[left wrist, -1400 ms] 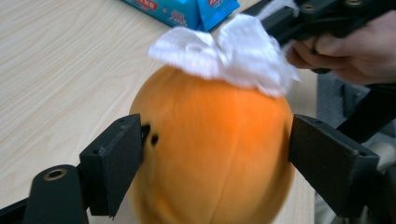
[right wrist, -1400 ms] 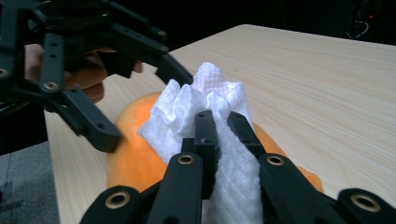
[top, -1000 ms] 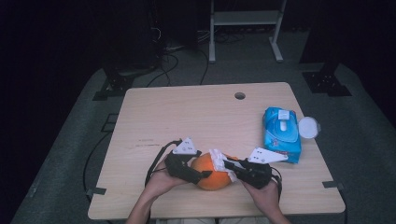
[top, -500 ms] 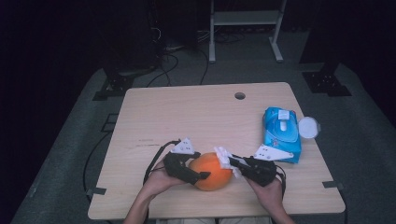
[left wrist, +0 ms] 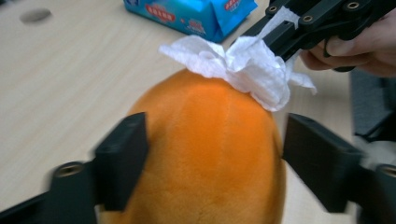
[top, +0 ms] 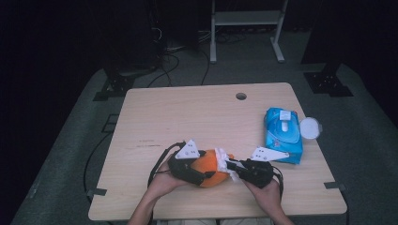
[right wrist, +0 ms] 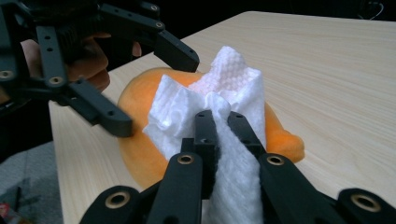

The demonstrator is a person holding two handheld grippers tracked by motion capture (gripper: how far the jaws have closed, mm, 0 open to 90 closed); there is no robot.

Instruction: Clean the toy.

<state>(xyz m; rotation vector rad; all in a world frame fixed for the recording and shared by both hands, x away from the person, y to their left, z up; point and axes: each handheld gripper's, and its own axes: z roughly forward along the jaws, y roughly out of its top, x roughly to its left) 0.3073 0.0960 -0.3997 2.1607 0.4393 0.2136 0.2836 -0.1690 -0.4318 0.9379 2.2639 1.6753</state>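
**Tissue on orange plush, both grippers at the front edge of the worktop**

Orange plush toy sits on the worktop, near the front edge, roughly centre. Both of the person's hands are on it from either side.

Left gripper: jaws straddle the toy, one each side. They have just been closing, toy between them. In the left gripper view the left jaw lies against the plush; the right jaw shows a thin gap. Can't tell whether it's actually clamping.

Right gripper: jaws pinched together on a crumpled white tissue. Tissue bunches out past the jaw tips and rests on top of the toy, touching it. In the high view the tissue sits at the toy's right-hand end, between the two grippers.

Blue wipes pack lies flat at the right side of the worktop, well apart from the toy. A white round lid sits just beside it at the edge.
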